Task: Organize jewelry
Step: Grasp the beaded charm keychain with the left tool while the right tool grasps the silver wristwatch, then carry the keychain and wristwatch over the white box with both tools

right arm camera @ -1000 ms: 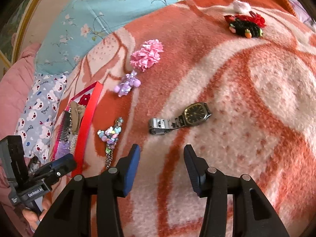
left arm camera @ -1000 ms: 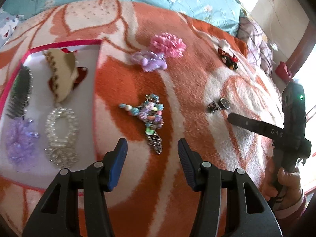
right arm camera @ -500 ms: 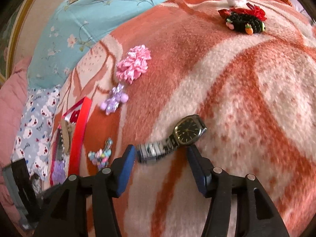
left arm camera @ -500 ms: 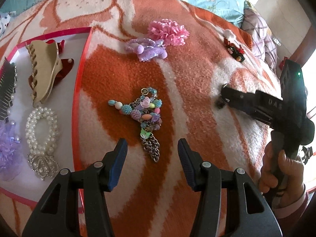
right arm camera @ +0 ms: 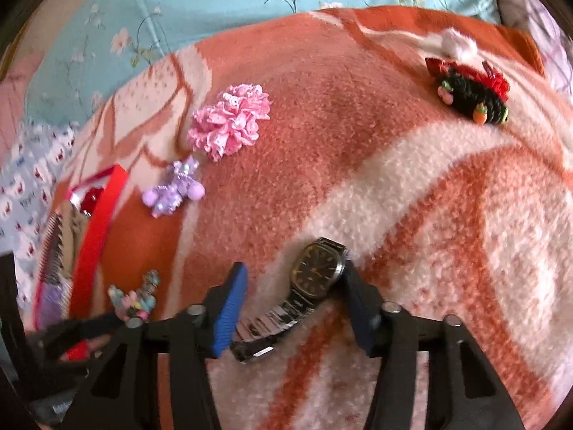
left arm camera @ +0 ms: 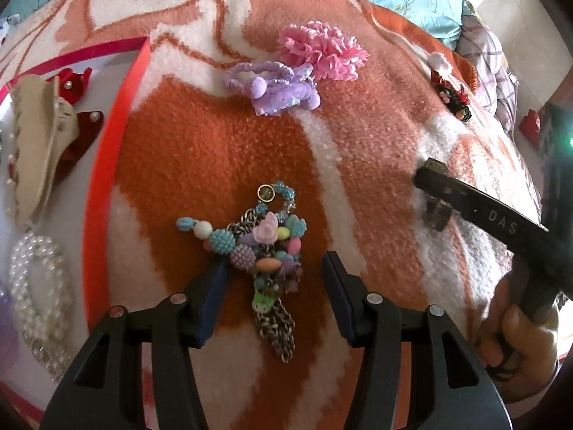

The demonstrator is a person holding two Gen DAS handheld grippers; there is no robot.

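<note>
Orange-and-cream fleece blanket: work surface, bearing all loose pieces.

Red-rimmed tray: at the blanket's left; cream claw clip and pearl bracelet already inside. Its far side is cut off by the picture edge.

Right gripper: jaws closing around the wristwatch; the right pad seems to touch the case, the left blue pad stands clear. Step in hand, by judgement: pick-up of the watch. Next: close fully across case or band, then lift.

Left gripper: unclenched, straddling the beaded charm bracelet; nothing gripped. Next: lower and close on the bead cluster, then carry to the tray.

Hard to make out: the watch in the left view, mostly hidden behind the right gripper's finger; the right view is motion-blurred at lower left.
</note>
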